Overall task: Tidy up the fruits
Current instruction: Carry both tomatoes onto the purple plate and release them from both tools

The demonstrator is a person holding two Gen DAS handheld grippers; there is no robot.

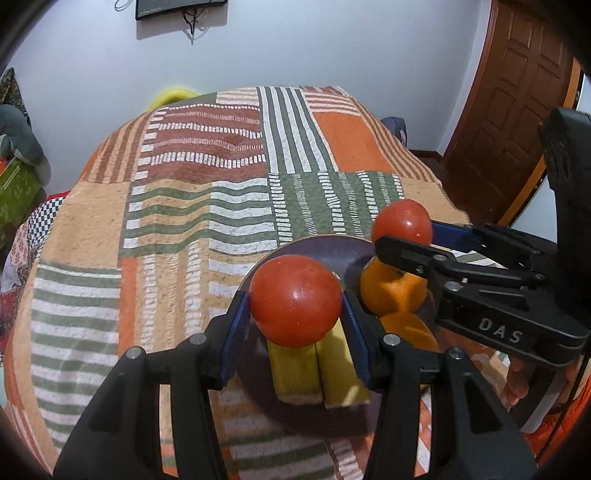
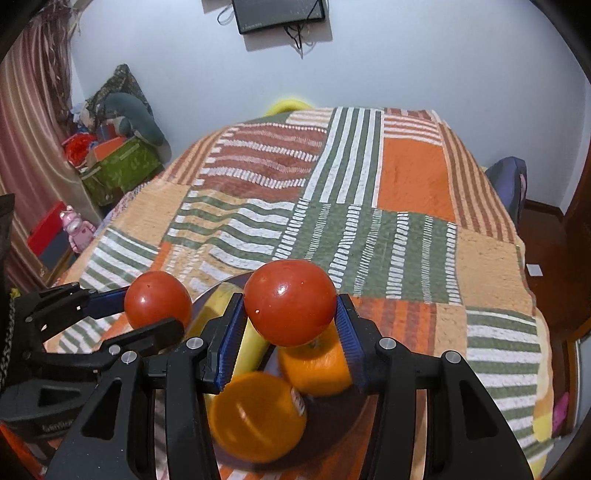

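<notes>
Both grippers pinch tomatoes: my left gripper (image 1: 295,306) clamps one tomato (image 1: 295,301), my right gripper (image 2: 290,314) another tomato (image 2: 290,301), above the plate (image 1: 325,251) holding oranges (image 2: 256,415) at six o'clock.

Ahead of the grippers stretches a bed under a patchwork bedspread (image 2: 406,192) of orange, green, brown and white striped blocks. Beyond its far edge a yellow rounded object (image 2: 288,103) peeks up against the pale wall (image 2: 184,74). High on that wall, straight ahead, hangs a dark screen (image 2: 280,14) with loose cables (image 2: 299,40) dangling beneath. Far to the left of the grippers hangs a striped curtain (image 2: 33,129); below it sit a green patterned box (image 2: 122,170), a grey stuffed toy (image 2: 136,114) and a small pink figure (image 2: 77,229). Far right stands a brown panelled wooden door (image 1: 517,92), and a purple bag (image 2: 506,181) rests by the bed's right edge.
</notes>
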